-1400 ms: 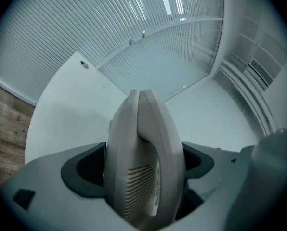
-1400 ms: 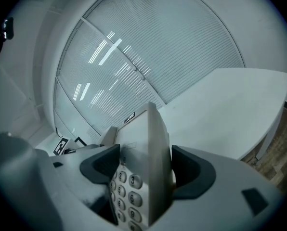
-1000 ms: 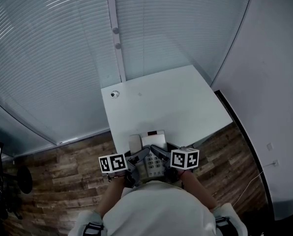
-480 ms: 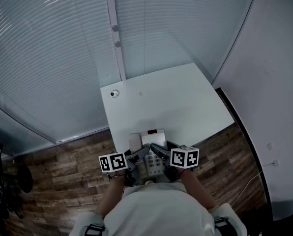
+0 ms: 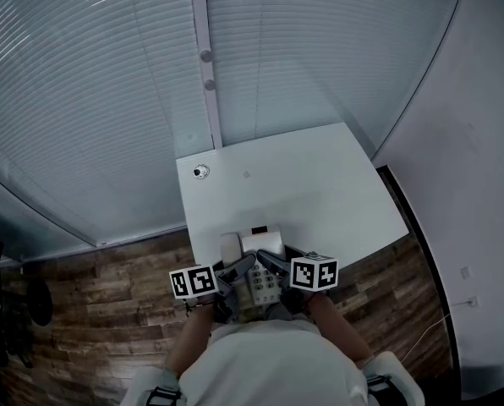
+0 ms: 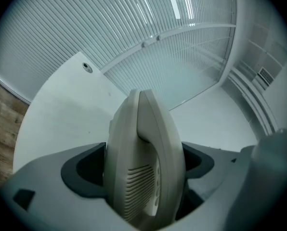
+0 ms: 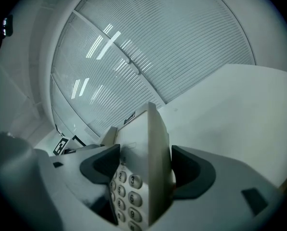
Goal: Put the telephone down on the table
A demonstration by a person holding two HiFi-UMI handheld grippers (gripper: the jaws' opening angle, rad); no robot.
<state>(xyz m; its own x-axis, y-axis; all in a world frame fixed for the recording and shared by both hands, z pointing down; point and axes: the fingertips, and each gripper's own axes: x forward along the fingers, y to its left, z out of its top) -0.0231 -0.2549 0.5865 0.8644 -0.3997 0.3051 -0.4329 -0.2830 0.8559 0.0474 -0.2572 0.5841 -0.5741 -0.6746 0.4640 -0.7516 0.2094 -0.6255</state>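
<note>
Telephone (image 5: pixel 260 244) is clamped by left hand-held gripper (image 6: pixel 144 165) and right hand-held gripper (image 7: pixel 146 170).

From my head camera, the telephone (image 5: pixel 260 245) shows only its far end. My left claw (image 5: pixel 238 269) and right claw (image 5: pixel 271 267) cover its near part, so I cannot tell whether it touches the bench (image 5: pixel 320 184). My own body (image 5: pixel 269 362) hides the bench's near edge. The small round thing (image 5: pixel 201 172) at the far left corner is too small to name, as is the faint mark (image 5: pixel 246 174) near it. In the left gripper view the handset (image 6: pixel 143 167) runs off the bottom edge. In the right gripper view the keypad (image 7: pixel 125 196) does too, and the little label (image 7: pixel 129 118) above it is unreadable.
</note>
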